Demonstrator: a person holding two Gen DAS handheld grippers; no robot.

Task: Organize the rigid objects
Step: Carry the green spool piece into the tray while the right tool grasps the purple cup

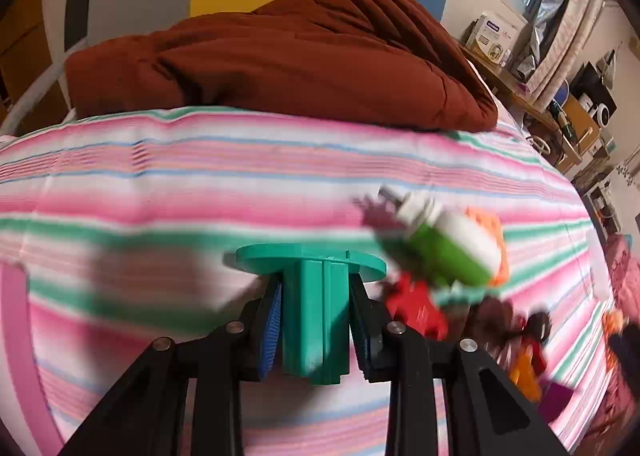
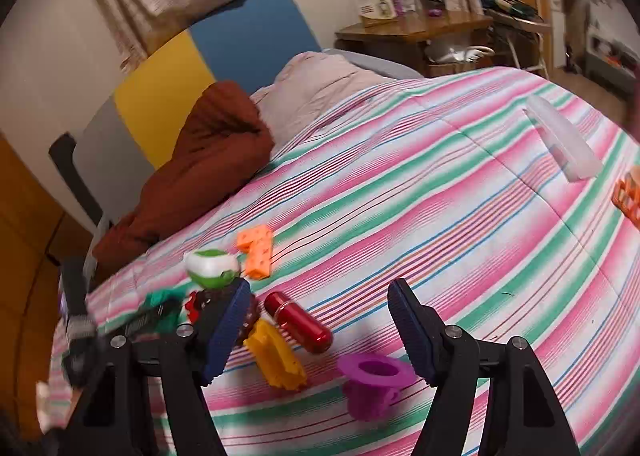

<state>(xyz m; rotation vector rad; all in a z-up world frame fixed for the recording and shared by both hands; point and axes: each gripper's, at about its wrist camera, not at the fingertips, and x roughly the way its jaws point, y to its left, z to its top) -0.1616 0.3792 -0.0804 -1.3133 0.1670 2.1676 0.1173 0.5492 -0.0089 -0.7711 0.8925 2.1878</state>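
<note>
My left gripper (image 1: 316,316) is shut on a teal flanged spool (image 1: 314,296), held above the striped bedspread (image 1: 200,183). Right of it lies a blurred pile: a green and white bottle (image 1: 444,240), an orange block (image 1: 490,232), a red piece (image 1: 416,304) and a yellow piece (image 1: 528,372). My right gripper (image 2: 320,320) is open and empty over the bed. Between and below its fingers lie a red cylinder (image 2: 298,322), a yellow ridged piece (image 2: 276,356) and a purple flanged spool (image 2: 372,380). The bottle (image 2: 212,268) and orange block (image 2: 256,248) lie beyond its left finger.
A rust-brown quilt (image 1: 280,55) is heaped at the head of the bed. A clear plastic lid or tray (image 2: 564,143) and an orange object (image 2: 628,195) lie at the bed's right side. A wooden desk (image 2: 412,31) stands beyond the bed.
</note>
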